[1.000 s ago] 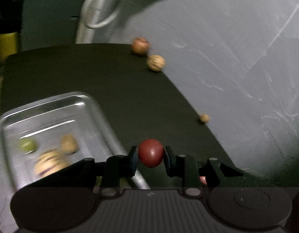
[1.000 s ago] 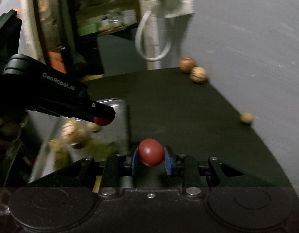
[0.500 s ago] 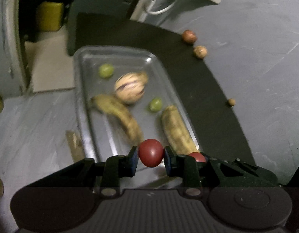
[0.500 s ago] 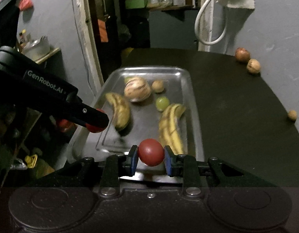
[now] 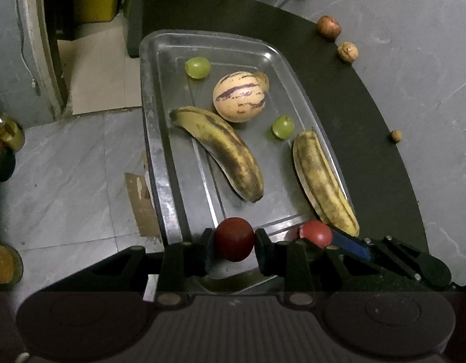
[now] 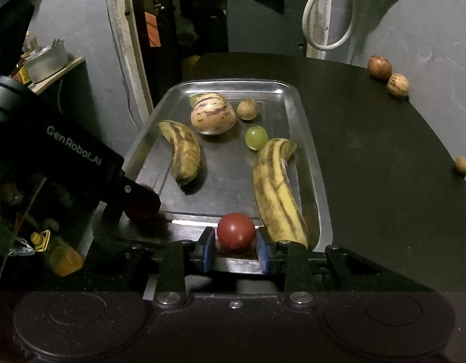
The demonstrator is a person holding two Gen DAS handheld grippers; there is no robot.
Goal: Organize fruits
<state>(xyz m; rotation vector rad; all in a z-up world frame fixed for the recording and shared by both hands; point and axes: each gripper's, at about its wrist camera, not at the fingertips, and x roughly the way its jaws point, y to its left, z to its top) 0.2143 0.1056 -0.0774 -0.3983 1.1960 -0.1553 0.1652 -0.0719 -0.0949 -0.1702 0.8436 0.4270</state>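
My left gripper [image 5: 234,243] is shut on a dark red round fruit [image 5: 234,239] above the near edge of the metal tray [image 5: 160,139]. My right gripper [image 6: 235,242] is shut on a second red round fruit [image 6: 236,232], also at the tray's near edge; it shows in the left wrist view [image 5: 317,233]. The tray [image 6: 305,127] holds two bananas [image 6: 184,151] [image 6: 278,190], a striped melon [image 6: 213,115], a green grape [image 6: 256,137] and a small brown fruit [image 6: 247,109]. A second grape [image 5: 197,67] lies at the tray's far left.
The tray sits on a dark round table [image 6: 384,157]. Three loose fruits lie by its far right edge: a reddish one [image 6: 379,67], a striped one [image 6: 397,84] and a small brown one [image 6: 461,165]. The floor [image 5: 66,166] drops off left of the tray.
Both grippers pulled back and rose, each still shut on its red fruit. The whole tray has come into view, and both now hang over its near edge.
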